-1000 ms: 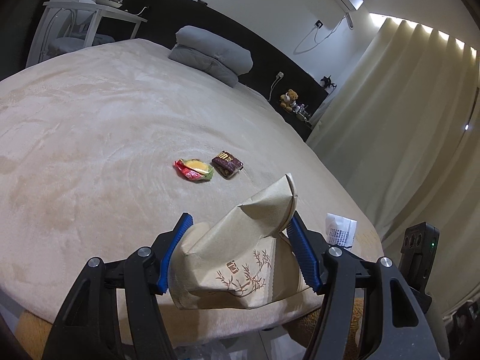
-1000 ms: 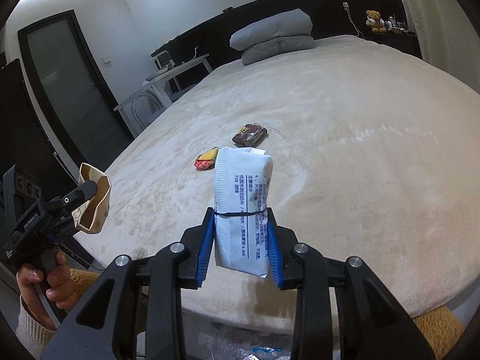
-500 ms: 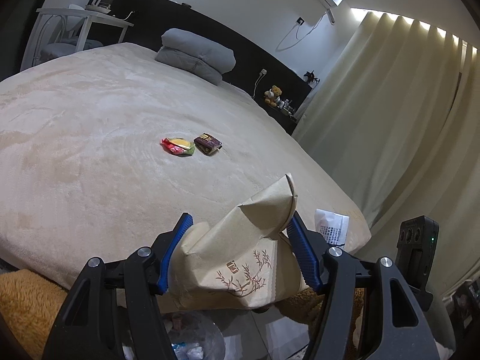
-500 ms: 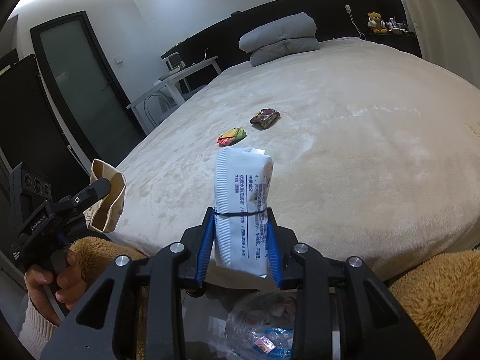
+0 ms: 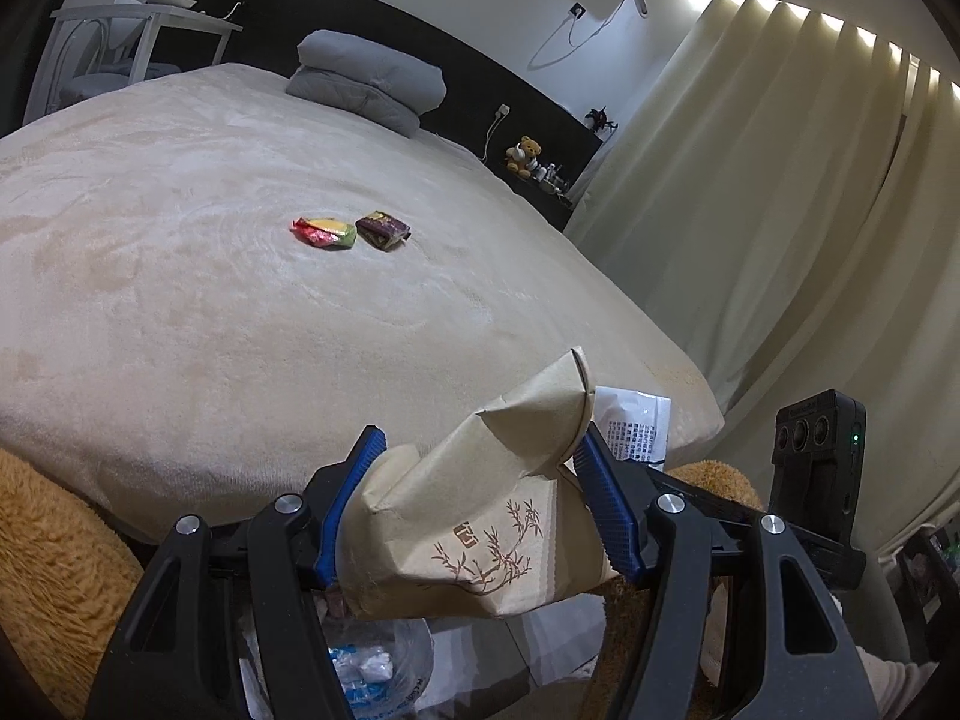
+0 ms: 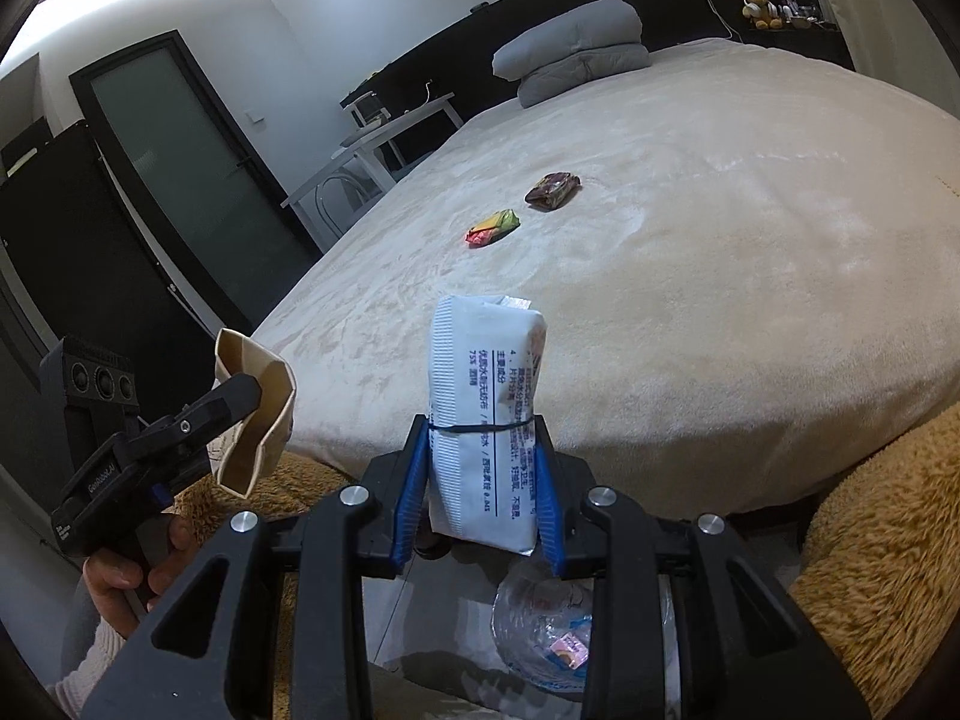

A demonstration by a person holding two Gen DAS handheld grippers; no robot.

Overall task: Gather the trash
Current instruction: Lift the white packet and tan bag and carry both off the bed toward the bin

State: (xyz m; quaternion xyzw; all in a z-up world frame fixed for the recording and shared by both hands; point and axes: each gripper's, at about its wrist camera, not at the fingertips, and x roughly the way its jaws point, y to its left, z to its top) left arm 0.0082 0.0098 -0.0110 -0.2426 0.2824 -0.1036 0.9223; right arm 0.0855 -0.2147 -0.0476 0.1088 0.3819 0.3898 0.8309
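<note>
Paper cup (image 5: pixel 480 516) being clamped by left gripper (image 5: pixel 480 504), wipes pack (image 6: pixel 486 420) by right gripper (image 6: pixel 480 480); both being carried above bin (image 6: pixel 540 642); release judged next.

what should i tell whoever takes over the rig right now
Left gripper: shut on a crushed paper cup.
Right gripper: shut on a white packet.
Both hang past the bed edge, over a clear trash bag on the floor.
Done: both items lifted.
Left: drop them in the bag, then fetch the red-yellow wrapper and brown wrapper on the bed.
</note>
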